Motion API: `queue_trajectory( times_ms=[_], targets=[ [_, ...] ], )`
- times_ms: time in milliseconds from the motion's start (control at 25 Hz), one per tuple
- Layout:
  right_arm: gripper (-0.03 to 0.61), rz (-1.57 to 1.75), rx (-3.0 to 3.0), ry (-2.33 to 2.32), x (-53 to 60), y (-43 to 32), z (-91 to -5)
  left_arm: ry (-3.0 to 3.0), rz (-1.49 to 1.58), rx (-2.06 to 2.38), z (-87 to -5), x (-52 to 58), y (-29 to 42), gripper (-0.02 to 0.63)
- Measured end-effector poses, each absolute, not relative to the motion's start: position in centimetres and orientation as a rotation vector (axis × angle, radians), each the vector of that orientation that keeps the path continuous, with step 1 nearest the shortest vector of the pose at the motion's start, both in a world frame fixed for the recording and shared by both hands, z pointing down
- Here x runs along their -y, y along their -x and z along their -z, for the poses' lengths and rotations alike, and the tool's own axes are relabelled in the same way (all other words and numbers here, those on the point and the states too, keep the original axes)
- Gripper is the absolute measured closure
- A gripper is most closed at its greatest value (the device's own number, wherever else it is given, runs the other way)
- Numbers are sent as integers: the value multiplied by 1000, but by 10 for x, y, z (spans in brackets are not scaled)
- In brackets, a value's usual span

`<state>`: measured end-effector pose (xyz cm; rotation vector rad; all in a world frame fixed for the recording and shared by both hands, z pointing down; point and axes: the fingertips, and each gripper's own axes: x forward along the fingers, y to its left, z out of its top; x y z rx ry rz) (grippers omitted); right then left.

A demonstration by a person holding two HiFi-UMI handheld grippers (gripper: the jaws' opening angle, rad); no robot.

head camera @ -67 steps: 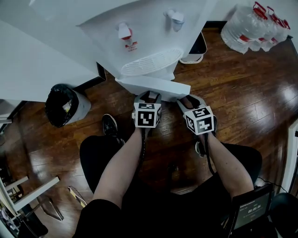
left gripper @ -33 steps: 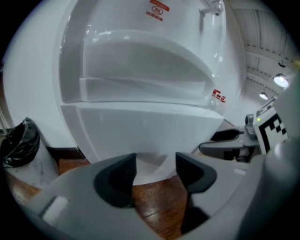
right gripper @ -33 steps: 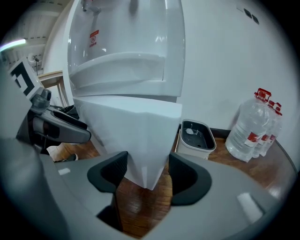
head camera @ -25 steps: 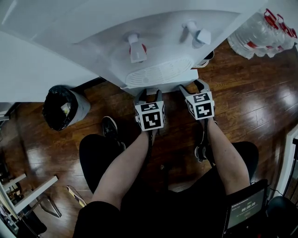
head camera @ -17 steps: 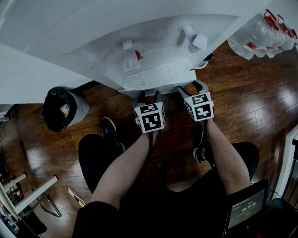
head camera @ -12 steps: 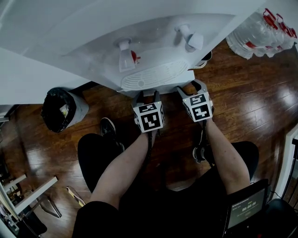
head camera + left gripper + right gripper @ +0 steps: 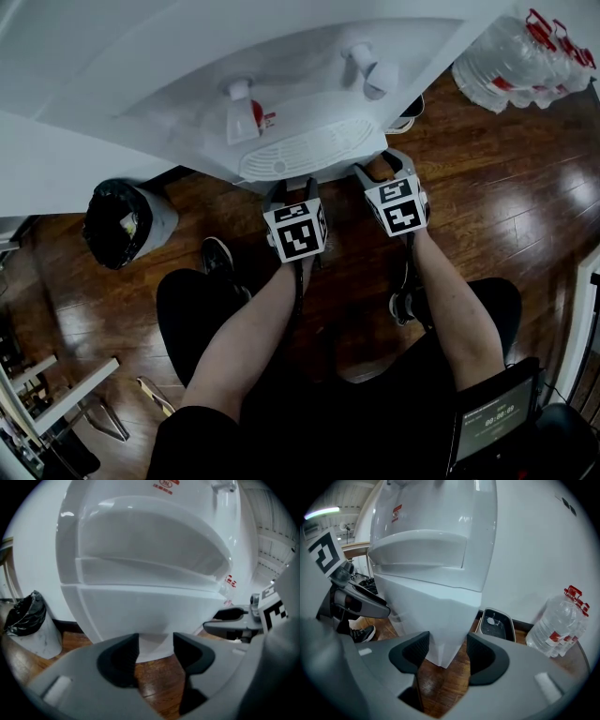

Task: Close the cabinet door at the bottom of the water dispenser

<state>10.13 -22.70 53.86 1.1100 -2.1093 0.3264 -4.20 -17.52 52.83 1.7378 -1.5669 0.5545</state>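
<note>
Since the earlier frames the cabinet door (image 7: 154, 611) is no longer jutting out over the wooden floor (image 7: 506, 187). It is now lying flush against the bottom of the water dispenser (image 7: 309, 94), under the drip tray (image 7: 305, 150), and both grippers are sitting further in beneath that tray. The left gripper (image 7: 292, 187) is holding its jaws partway apart with nothing gripped, the door's white panel showing just beyond them. The right gripper (image 7: 382, 167) is standing wide with its jaws closing, its pads clear of the dispenser's lower corner framed between them. A bin (image 7: 120, 223) is standing to the left.
</note>
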Motion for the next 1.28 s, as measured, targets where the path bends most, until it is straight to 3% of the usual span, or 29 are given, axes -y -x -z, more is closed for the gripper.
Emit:
queue_trajectory(
  times_ms=[1280],
  targets=[
    [330, -339, 2112, -1140, 251, -92, -530, -1781, -604, 1445, -528, 182, 23, 374]
  ],
)
